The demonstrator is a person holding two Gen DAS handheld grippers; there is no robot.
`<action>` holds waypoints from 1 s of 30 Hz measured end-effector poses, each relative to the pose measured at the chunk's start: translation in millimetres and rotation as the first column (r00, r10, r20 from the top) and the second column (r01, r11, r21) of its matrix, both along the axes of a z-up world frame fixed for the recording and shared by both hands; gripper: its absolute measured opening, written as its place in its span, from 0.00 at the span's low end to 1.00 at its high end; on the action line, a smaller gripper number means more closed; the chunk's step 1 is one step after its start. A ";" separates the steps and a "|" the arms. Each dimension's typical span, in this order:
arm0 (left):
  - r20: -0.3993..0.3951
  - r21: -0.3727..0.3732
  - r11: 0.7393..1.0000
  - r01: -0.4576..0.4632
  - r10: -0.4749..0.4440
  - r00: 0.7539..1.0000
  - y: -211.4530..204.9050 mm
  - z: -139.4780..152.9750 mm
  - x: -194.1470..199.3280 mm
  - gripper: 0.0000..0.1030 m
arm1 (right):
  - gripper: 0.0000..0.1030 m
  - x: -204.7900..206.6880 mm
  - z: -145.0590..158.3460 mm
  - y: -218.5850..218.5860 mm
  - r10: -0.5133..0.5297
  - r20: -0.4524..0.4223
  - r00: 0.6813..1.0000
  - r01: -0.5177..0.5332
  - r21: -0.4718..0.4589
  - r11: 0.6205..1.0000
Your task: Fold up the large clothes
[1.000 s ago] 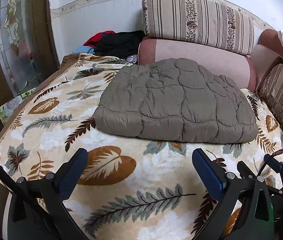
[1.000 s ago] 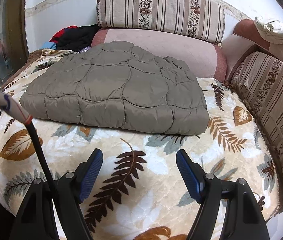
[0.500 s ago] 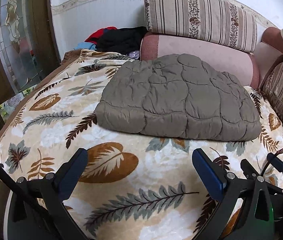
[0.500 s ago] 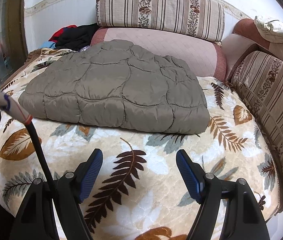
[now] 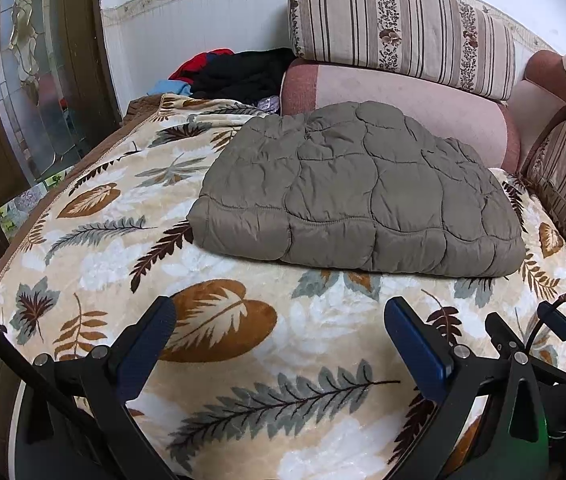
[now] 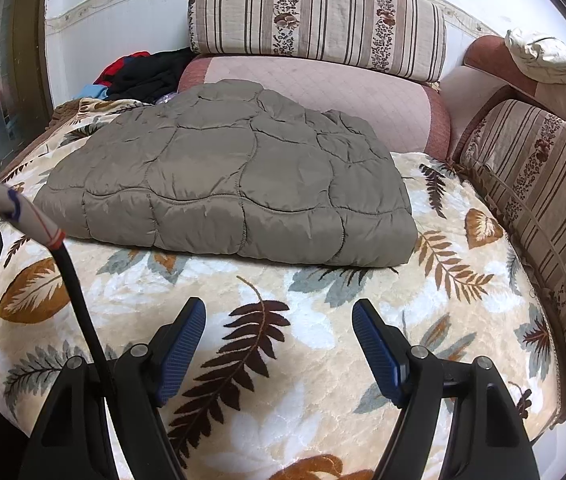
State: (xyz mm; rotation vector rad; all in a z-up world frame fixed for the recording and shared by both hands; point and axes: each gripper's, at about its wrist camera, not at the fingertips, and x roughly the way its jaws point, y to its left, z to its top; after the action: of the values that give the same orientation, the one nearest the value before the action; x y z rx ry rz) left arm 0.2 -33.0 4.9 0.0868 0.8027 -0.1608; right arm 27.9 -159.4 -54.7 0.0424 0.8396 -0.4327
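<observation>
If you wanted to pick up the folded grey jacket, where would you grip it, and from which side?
Grip the jacket at its near edge, coming in low from the front. That edge is a thick rounded fold facing both open grippers, left and right, raised above the blanket, so the jaws could likely straddle it.

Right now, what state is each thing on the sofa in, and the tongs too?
Quilted coat: folded into a flat bundle, lying on the leaf blanket.
Dark clothes pile: heaped, unfolded, in the back corner.
Left tongs: open, empty.
Right tongs: open, empty.
</observation>
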 end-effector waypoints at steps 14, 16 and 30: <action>-0.035 -0.006 1.000 0.002 -0.002 0.999 3.5 -6.4 5.1 1.00 | 0.77 0.5 2.1 4.2 0.002 0.008 1.000 -0.002 -0.009 1.000; -0.035 -0.007 1.000 0.002 -0.002 0.999 3.6 -6.3 5.0 1.00 | 0.77 0.5 2.2 4.7 0.001 0.009 1.000 -0.001 -0.009 1.000; -0.026 -0.006 1.000 0.000 0.000 1.000 4.5 -3.7 4.9 1.00 | 0.77 0.4 5.4 5.5 0.003 0.018 1.000 -0.002 -0.018 1.000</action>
State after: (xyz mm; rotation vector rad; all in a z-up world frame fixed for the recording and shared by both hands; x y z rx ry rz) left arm 5.1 -28.5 1.2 0.0795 0.8281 -0.1644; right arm 28.3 -153.8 -49.3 0.0283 0.8174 -0.4372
